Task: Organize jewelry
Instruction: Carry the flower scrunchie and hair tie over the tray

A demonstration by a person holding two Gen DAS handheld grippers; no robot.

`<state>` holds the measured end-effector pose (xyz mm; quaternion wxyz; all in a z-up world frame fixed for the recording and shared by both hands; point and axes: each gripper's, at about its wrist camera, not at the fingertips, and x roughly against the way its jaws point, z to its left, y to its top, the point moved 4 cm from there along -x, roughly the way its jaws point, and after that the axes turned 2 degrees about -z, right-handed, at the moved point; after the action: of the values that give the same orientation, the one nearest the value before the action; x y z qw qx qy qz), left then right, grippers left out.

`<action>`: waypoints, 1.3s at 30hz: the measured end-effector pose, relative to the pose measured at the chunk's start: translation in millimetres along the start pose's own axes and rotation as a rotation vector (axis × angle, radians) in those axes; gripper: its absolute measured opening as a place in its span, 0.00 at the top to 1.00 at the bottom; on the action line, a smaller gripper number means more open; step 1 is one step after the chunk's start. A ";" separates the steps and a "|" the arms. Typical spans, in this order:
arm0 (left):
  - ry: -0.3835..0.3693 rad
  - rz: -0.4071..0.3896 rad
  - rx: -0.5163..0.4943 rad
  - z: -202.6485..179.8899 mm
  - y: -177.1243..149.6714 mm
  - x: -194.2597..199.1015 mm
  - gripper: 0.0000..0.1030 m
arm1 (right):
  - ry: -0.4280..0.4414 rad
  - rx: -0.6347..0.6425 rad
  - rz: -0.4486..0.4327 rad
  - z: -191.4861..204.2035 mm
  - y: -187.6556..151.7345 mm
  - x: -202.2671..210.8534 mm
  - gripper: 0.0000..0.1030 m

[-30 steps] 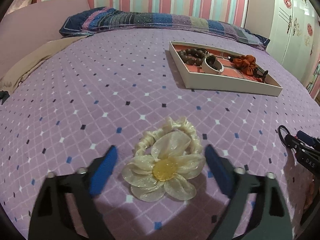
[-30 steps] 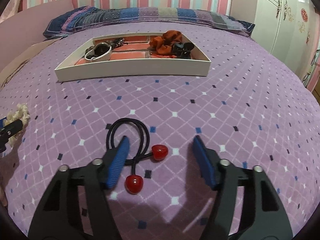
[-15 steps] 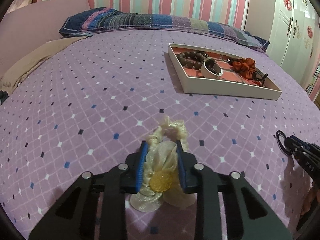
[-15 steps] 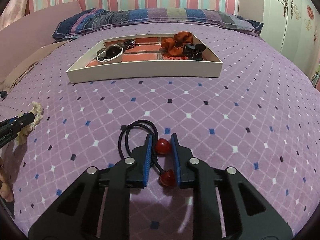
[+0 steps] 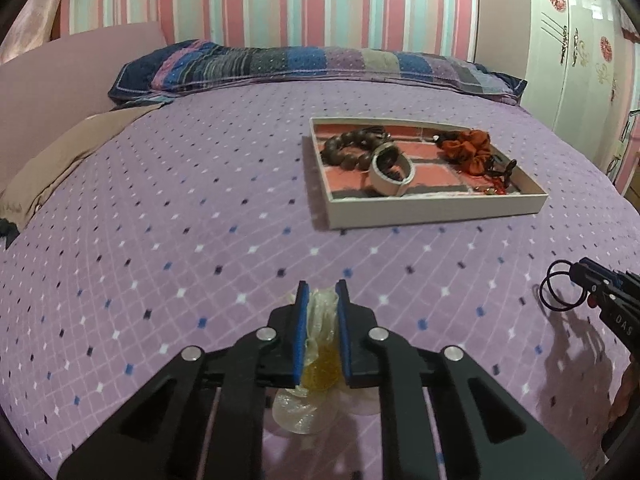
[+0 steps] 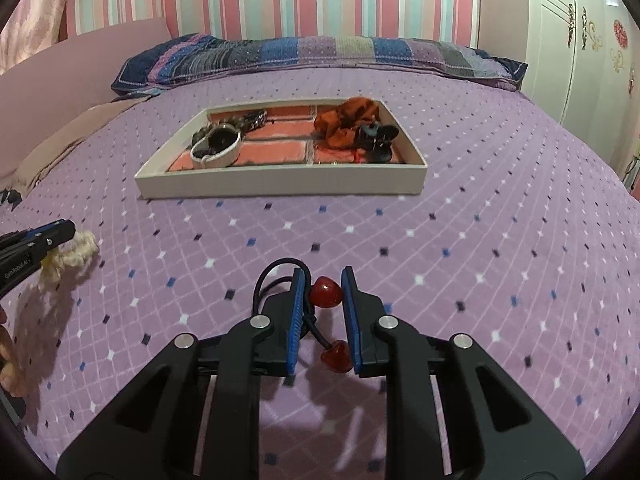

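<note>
My left gripper [image 5: 321, 292] is shut on a cream flower scrunchie [image 5: 318, 320] with a yellow centre and holds it above the purple bedspread; it also shows in the right wrist view [image 6: 68, 258]. My right gripper [image 6: 323, 276] is shut on a black hair tie with red heart beads [image 6: 326, 292], lifted off the bed; its black loop shows in the left wrist view [image 5: 558, 286]. A white tray [image 5: 432, 210] lies ahead on the bed, also in the right wrist view [image 6: 280, 188]. It holds a brown bead bracelet [image 5: 348, 148], a white bangle [image 5: 390, 170] and an orange scrunchie [image 5: 468, 148].
A striped pillow [image 5: 304, 62] lies along the head of the bed. A beige cloth [image 5: 60, 160] lies at the left edge. A white wardrobe [image 5: 576, 40] stands to the right. The right gripper's body [image 5: 612, 300] is at the right of the left wrist view.
Both grippers closed from open, the left on the flower scrunchie, the right on the hair tie. Both have since lifted their items off the bed.
</note>
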<state>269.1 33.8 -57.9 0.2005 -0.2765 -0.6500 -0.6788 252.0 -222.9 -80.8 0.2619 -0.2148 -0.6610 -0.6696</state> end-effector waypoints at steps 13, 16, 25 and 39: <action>-0.079 -0.033 0.063 -7.9 51.3 0.1 0.89 | 0.026 0.001 -0.068 -21.5 52.5 1.7 0.81; -0.083 -0.053 0.041 -17.0 70.8 0.2 0.89 | 0.025 0.004 -0.081 -24.4 68.4 -0.5 0.81; -0.102 -0.089 0.003 -50.1 124.4 -31.9 0.89 | 0.021 0.021 -0.089 -30.9 123.7 -35.9 0.81; -0.058 0.007 0.005 -64.3 116.5 -123.9 0.88 | 0.028 0.003 0.021 -43.8 126.4 -119.1 0.81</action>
<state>430.3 -49.6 -47.0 0.1848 -0.2979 -0.6563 -0.6681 426.6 -257.3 -60.1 0.2786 -0.2118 -0.6561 -0.6686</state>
